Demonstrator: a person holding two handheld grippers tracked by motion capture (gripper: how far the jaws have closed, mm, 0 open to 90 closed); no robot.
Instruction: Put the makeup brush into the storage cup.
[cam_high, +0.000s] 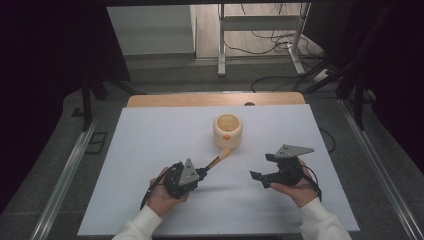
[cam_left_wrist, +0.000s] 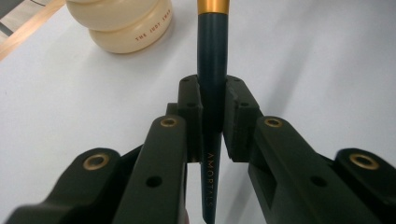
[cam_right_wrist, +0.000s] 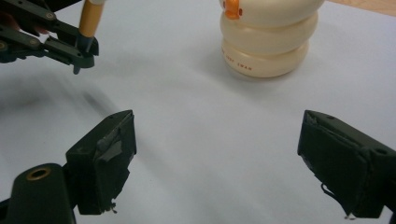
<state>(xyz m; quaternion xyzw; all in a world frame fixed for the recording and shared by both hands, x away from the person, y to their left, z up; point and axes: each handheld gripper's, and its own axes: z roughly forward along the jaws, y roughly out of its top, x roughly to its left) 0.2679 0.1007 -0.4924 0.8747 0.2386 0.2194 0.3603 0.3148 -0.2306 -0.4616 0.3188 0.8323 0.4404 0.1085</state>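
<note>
1. High view: my left gripper (cam_high: 202, 173) is clenched on the brush (cam_high: 218, 159), whose long axis runs far-right toward the cream holder (cam_high: 228, 131); its tip sits just beside the holder's near side.
2. My right gripper (cam_high: 262, 170) stands released, empty, right of the brush, pointing left.
3. Left hand is nearer the holder.

Both arms wear white sleeves (cam_high: 320, 220). Each claw is black with brass-ringed screw holes, a grey three-cornered plate (cam_high: 189, 171) and a trailing black cable.
</note>
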